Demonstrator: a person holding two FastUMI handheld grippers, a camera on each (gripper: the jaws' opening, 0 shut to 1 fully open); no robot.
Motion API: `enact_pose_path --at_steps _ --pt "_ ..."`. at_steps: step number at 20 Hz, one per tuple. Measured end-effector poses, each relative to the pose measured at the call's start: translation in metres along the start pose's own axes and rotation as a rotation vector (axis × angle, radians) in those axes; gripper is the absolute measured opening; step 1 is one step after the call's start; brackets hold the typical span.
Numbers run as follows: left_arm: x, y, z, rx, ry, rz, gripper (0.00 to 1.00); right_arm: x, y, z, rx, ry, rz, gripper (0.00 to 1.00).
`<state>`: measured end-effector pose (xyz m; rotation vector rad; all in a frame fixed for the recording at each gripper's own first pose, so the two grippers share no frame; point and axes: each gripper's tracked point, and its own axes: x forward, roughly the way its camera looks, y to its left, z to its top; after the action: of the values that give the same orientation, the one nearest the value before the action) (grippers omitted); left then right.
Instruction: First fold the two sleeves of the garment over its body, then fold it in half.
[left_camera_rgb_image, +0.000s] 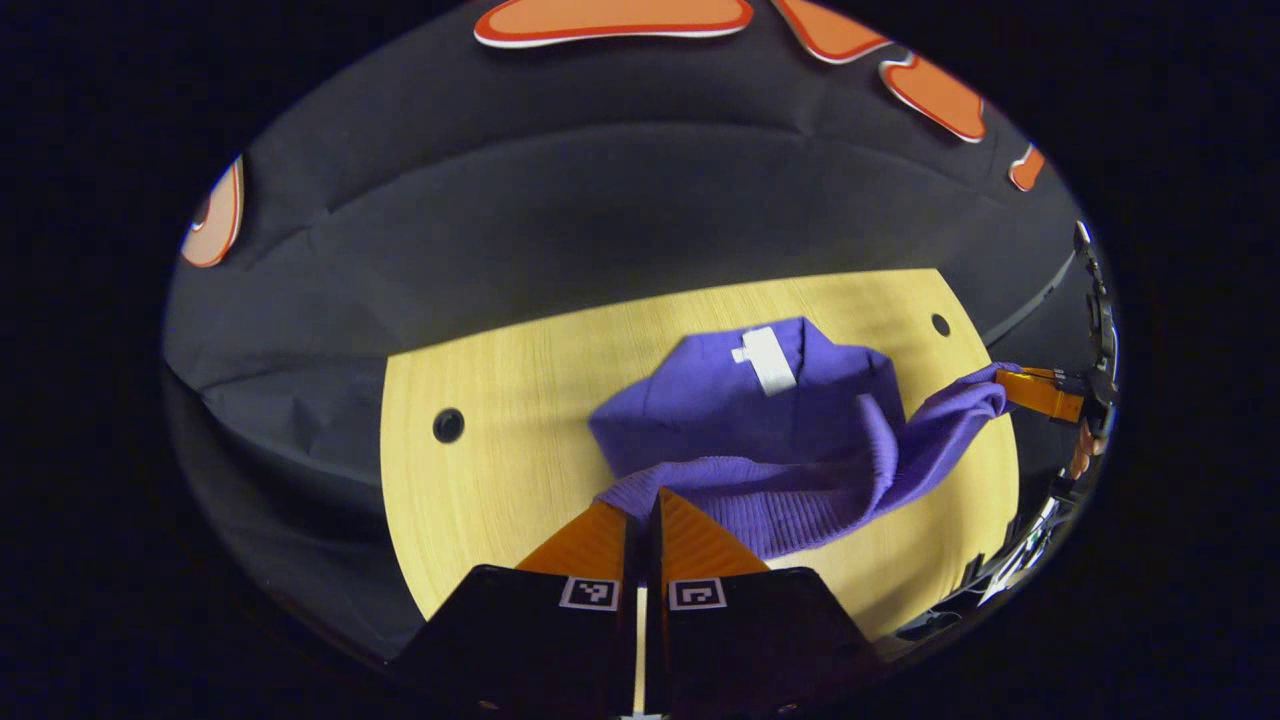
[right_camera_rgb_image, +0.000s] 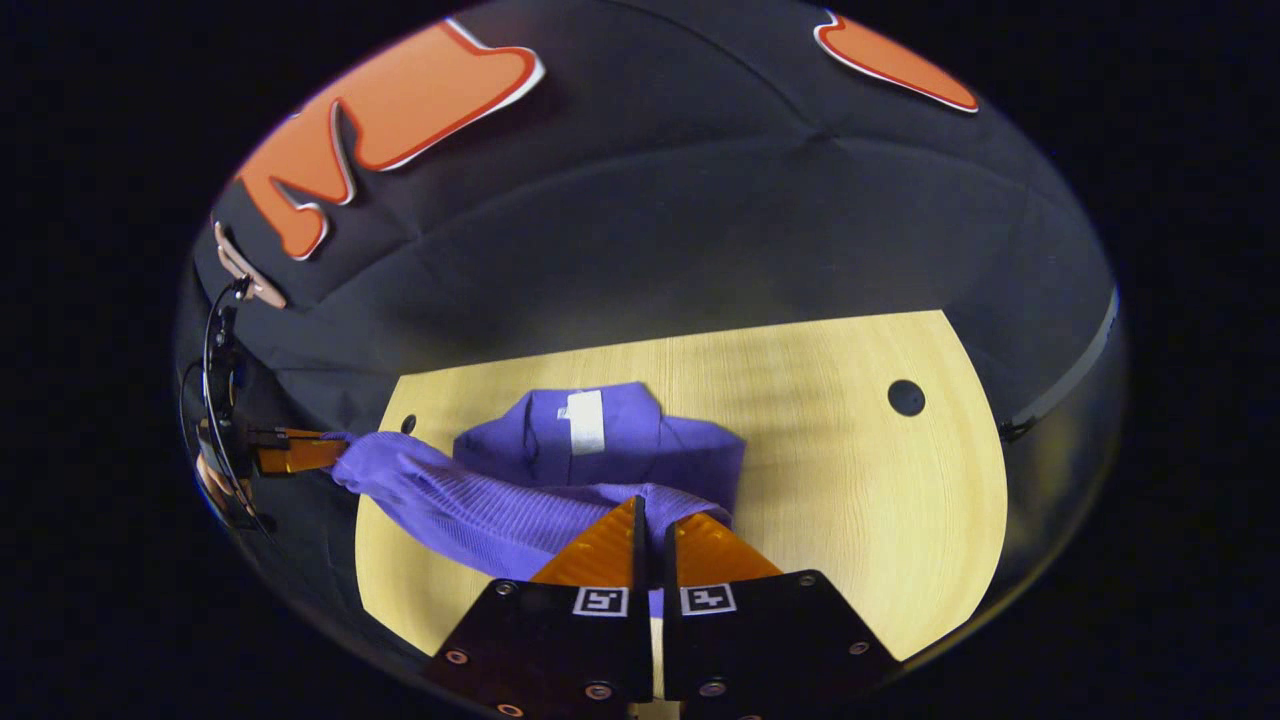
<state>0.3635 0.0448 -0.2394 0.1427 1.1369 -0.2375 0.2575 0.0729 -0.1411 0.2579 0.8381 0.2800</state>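
**Both grippers clamped on the purple garment's hem edge, lifted over the table**

Surroundings: light wooden table (left_camera_rgb_image: 480, 480) with a round hole (left_camera_rgb_image: 448, 425) to one side of the garment and another hole (left_camera_rgb_image: 940, 324) toward the far edge; in the right gripper view the same table (right_camera_rgb_image: 850, 500) shows a hole (right_camera_rgb_image: 906, 397) off to the side, well apart from the cloth; black cloth wall behind; nothing on the tabletop stands between grippers and garment.

Garment (left_camera_rgb_image: 760, 430): purple knit, lying mid-table in a bunched, partly folded heap; white tag (left_camera_rgb_image: 768, 360) on top of the far part; a ribbed edge is stretched between the two grippers, raised off the heap; in the right gripper view the garment (right_camera_rgb_image: 600, 450) sits just ahead of the fingers, tag (right_camera_rgb_image: 584, 420) facing up.

Left gripper (left_camera_rgb_image: 640, 505): fingers closed together, pinching the ribbed edge at its near end; seen far off in the right gripper view (right_camera_rgb_image: 330, 448), it grips the cloth's stretched end beyond the table edge.

Right gripper (right_camera_rgb_image: 655, 515): fingers nearly together with purple fabric caught between them; seen in the left gripper view (left_camera_rgb_image: 1005, 380), it holds the other stretched end near the table's edge; a hand behind it is too blurred to detail.
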Motion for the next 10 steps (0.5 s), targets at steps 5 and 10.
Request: enact_pose_path --at_steps 5,10 --pt "-0.007 0.022 0.081 0.005 -0.327 0.148 0.30 0.008 0.008 0.060 0.150 -0.159 0.057 0.28" --pt "-0.041 0.011 0.107 -0.043 -0.520 0.135 0.46 -0.006 -0.008 0.068 0.120 -0.234 0.000 0.44"
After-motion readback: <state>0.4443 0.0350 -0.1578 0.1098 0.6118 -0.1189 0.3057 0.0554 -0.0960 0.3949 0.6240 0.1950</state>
